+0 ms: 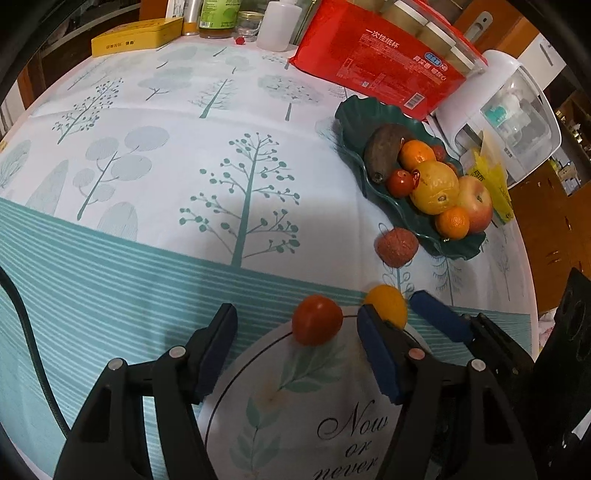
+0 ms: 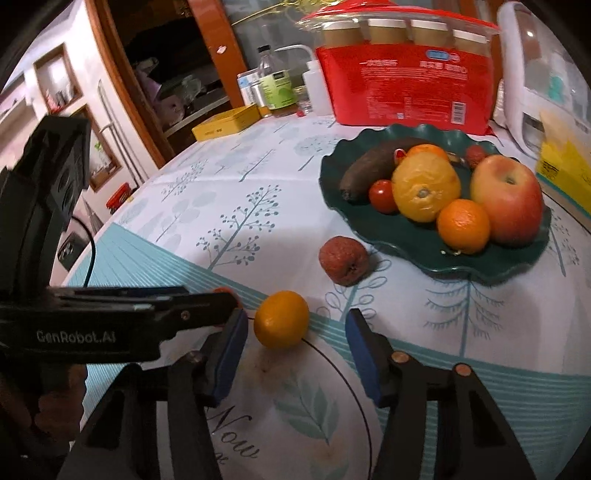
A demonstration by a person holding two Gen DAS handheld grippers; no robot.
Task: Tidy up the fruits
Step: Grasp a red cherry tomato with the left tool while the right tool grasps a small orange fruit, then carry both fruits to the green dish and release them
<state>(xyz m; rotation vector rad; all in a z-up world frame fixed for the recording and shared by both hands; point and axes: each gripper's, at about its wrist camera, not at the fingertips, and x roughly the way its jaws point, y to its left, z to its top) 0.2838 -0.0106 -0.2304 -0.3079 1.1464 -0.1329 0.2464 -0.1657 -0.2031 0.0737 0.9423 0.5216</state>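
A dark green plate (image 1: 354, 110) (image 2: 406, 243) holds an apple (image 2: 506, 199), a yellow citrus (image 2: 424, 188), oranges, a small tomato (image 2: 382, 195) and a dark banana (image 1: 382, 151). A wrinkled red fruit (image 1: 397, 246) (image 2: 343, 260) lies on the cloth beside the plate. My left gripper (image 1: 297, 330) is open with a red tomato (image 1: 317, 319) between its fingertips, on the table. My right gripper (image 2: 295, 332) is open around a small yellow-orange citrus (image 2: 281, 319) (image 1: 386, 304) on the cloth. The right gripper's blue pads (image 1: 439, 315) show just beside the left one.
A red pack of paper cups (image 1: 376, 59) (image 2: 406, 88), a white appliance (image 1: 517, 118), a yellow tin (image 1: 136, 35) (image 2: 229, 123), bottles (image 1: 218, 16) and a yellow bag (image 1: 491, 184) stand along the back and right. The table edge falls away at right.
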